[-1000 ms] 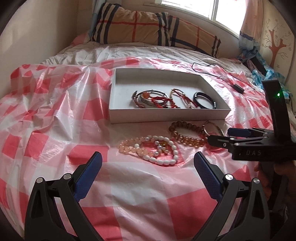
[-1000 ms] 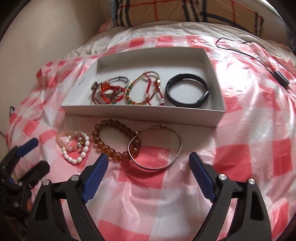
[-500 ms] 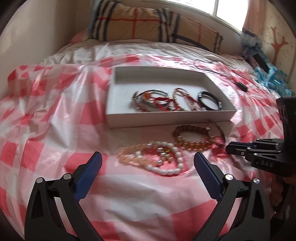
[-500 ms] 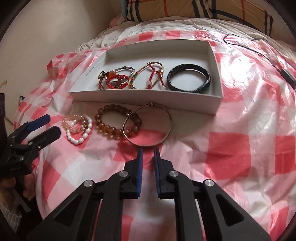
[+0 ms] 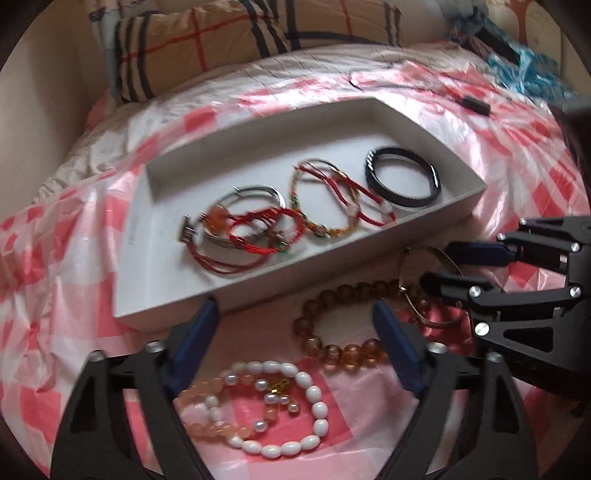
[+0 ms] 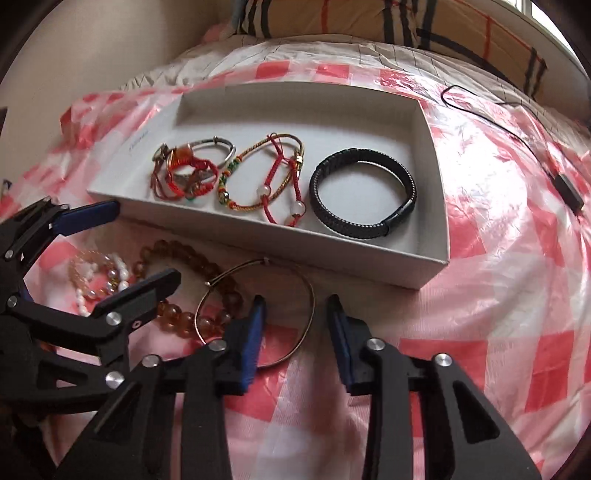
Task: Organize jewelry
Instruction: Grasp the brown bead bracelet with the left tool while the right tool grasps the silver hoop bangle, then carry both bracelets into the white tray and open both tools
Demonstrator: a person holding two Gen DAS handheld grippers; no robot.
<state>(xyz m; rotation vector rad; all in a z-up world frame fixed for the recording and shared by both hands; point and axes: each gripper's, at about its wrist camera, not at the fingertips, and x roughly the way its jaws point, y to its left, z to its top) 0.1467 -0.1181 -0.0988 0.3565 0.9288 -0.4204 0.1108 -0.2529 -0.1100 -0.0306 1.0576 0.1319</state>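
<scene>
Bedroom, home setting.
Bed (image 6: 480,184) draped in red-and-white checked plastic sheet (image 6: 498,332); plaid pillow (image 5: 221,40) at head, beige wall (image 6: 92,44) alongside; window corner top right.

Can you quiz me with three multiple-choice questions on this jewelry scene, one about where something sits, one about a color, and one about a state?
1. Where does the black braided bracelet lie?
A. Inside the white box, at its right end
B. On the checked sheet in front of the box
C. On the pillow

2. What colour are the round beads of the bracelet just in front of the box?
A. Green
B. Amber brown
C. Black

3. What is the state of the thin metal bangle?
A. Clamped in the right gripper and lifted
C. Lying on the sheet, overlapping the bead bracelet
B. Hanging over the box wall

Answers: 1 A, it rests on the box floor beside the corded bracelets. 2 B, the beads look translucent brown. 3 C, the bangle lies flat and the gripper's fingers do not press on it.
</scene>
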